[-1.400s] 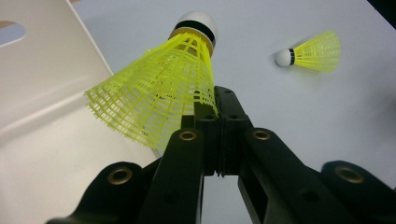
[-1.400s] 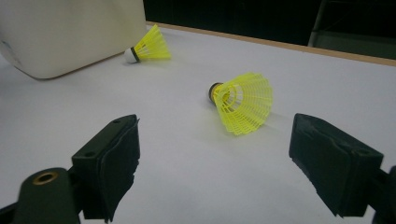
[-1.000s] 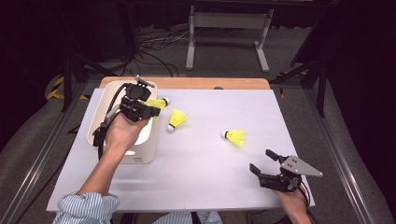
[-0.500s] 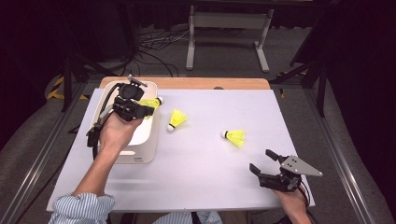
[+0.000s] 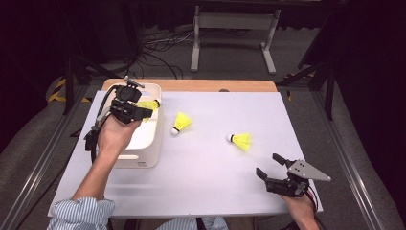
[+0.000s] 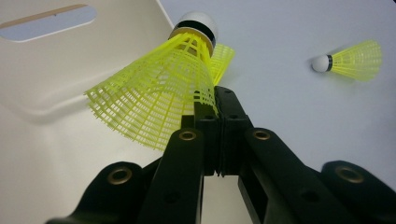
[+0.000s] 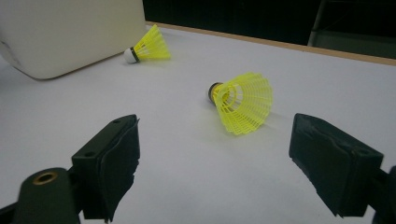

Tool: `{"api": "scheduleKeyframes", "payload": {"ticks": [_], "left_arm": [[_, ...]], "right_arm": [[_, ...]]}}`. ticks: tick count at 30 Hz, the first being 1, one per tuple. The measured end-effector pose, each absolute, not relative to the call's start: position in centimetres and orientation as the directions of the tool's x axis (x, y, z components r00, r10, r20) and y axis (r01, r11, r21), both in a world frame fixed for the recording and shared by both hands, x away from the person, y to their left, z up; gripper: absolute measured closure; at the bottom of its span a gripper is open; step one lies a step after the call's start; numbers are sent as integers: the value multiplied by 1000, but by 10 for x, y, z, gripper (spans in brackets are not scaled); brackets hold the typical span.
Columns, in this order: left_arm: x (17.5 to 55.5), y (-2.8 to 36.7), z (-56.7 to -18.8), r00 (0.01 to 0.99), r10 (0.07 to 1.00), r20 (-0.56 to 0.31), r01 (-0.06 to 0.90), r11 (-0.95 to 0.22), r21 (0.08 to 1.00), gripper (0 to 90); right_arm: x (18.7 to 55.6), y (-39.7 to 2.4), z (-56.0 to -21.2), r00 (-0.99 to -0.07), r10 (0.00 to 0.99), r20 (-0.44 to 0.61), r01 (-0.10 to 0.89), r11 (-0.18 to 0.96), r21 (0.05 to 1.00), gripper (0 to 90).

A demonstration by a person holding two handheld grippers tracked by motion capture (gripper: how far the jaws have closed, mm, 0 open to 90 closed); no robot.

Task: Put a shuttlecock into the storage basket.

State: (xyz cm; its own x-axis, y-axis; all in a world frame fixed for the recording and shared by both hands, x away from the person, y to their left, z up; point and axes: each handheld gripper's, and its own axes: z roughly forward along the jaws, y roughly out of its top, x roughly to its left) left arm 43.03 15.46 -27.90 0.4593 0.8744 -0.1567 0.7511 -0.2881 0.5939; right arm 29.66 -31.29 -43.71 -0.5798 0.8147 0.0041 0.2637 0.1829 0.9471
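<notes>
At the left of the high view, the left tool (image 5: pixel 143 113) is held over the cream bin (image 5: pixel 152 143), which stands on the left part of the white desk (image 5: pixel 201 182). The left tool's jaws are pressed together on the mesh skirt of a yellow shuttlecock (image 5: pixel 149 104). In the left gripper view this held shuttlecock (image 6: pixel 159 88) sits at the jaw tips with its white cork end pointing away from the camera, above the bin's inner wall (image 6: pixel 56 60). The person's left hand (image 5: pixel 112 136) grips the tool body, with a striped sleeve (image 5: pixel 79 215) at the bottom edge.

Just right of the bin, a second shuttlecock (image 5: pixel 181 122) lies on the desk, near the bin but not touching it. The right gripper view shows it (image 7: pixel 147 45) beside the bin's outer wall (image 7: pixel 70 32), cork end toward the bin.

Further right, a third shuttlecock (image 5: pixel 241 140) lies on its side near the desk's centre-right, well apart from the second. In the right gripper view it (image 7: pixel 243 102) lies ahead of the jaws, skirt opening toward the camera.

At the lower right, the right tool (image 5: pixel 270 165) rests low over the desk. Its jaws stand wide apart with nothing between them, and they point toward the third shuttlecock.
</notes>
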Motion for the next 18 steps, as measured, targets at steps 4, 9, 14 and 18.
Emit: {"api": "scheduleKeyframes", "payload": {"ticks": [4, 9, 14, 18], "left_arm": [[433, 158, -281, 450, 879, -160, 755, -278, 594, 890], [435, 162, -284, 436, 885, -164, 761, -265, 592, 890], [438, 166, -287, 422, 890, -170, 769, -252, 588, 890], [442, 168, -289, 409, 895, -178, 777, -239, 583, 890]], "right_arm": [[297, -313, -437, -580, 815, 4, 264, 183, 947, 169], [296, -313, -437, -580, 815, 4, 264, 182, 947, 168], [297, -313, -437, -580, 815, 6, 262, 180, 948, 167], [296, -313, -437, -580, 815, 5, 260, 179, 949, 167]]}}
